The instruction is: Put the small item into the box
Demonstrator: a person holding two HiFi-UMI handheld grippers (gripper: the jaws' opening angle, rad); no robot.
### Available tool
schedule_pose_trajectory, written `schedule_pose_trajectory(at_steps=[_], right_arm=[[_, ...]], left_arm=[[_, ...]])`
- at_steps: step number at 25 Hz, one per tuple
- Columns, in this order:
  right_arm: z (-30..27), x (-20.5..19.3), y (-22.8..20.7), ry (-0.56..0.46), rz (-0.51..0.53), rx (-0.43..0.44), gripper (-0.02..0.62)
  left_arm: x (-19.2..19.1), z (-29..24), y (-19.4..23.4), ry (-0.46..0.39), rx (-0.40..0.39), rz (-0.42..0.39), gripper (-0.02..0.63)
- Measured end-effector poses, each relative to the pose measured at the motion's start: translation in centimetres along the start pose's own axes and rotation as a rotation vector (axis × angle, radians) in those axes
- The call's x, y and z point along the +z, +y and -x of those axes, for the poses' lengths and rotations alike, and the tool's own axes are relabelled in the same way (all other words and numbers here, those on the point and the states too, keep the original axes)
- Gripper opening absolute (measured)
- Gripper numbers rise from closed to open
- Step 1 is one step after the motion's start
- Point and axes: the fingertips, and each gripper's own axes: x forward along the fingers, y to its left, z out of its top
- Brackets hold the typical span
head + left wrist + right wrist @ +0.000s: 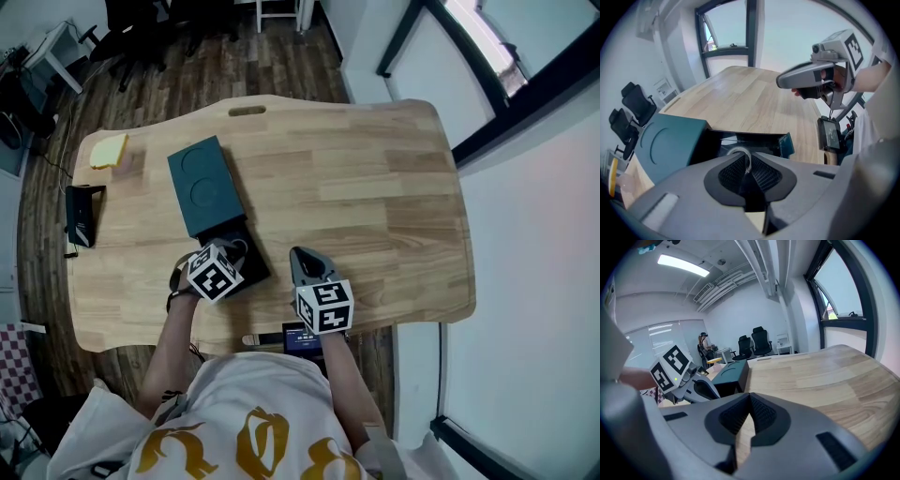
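A thin silvery ring (743, 158) is pinched between the tips of my left gripper (746, 171), which is shut on it. The ring hangs just over the open black box (745, 142) at the table's front left. In the head view the left gripper (234, 251) reaches over this box (251, 264). The box's teal lid (205, 185) lies flat right behind it. My right gripper (303, 255) hovers to the right of the box with its jaws shut and nothing between them. From the right gripper view (750, 401) the left gripper (701, 387) and the teal lid (732, 373) appear at the left.
On the wooden table (375, 187) a yellow pad (109, 150) lies at the far left corner, and a black object (82, 216) sits at the left edge. A small dark device with a screen (302, 337) hangs at the front edge. Office chairs stand beyond the table.
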Motion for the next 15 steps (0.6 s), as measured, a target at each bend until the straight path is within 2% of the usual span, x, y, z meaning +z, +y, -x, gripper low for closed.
schedule_pose_trajectory(at_steps=[4,9,13,15], right_arm=[[1.0,1.1,0.7,-0.028,0.021,-0.003,0.005],[2.5,2.1,2.2,-0.062,0.049,0.007,0.005],[3.4,3.3,4.3,-0.092,0.112,0.012,0.005],[3.8,4.0,5.3,-0.111,0.130,0.018,0.005]], left_arm=[[1.1,2.4,1.0,-0.139,0.057,0.112,0.038],[1.8,6.4,1.1,-0.314,0.091,0.275,0.037],[2.3,10.5,1.3,-0.512,0.168,0.390,0.035],[2.5,12.9,1.3,-0.609,0.188,0.428,0.003]])
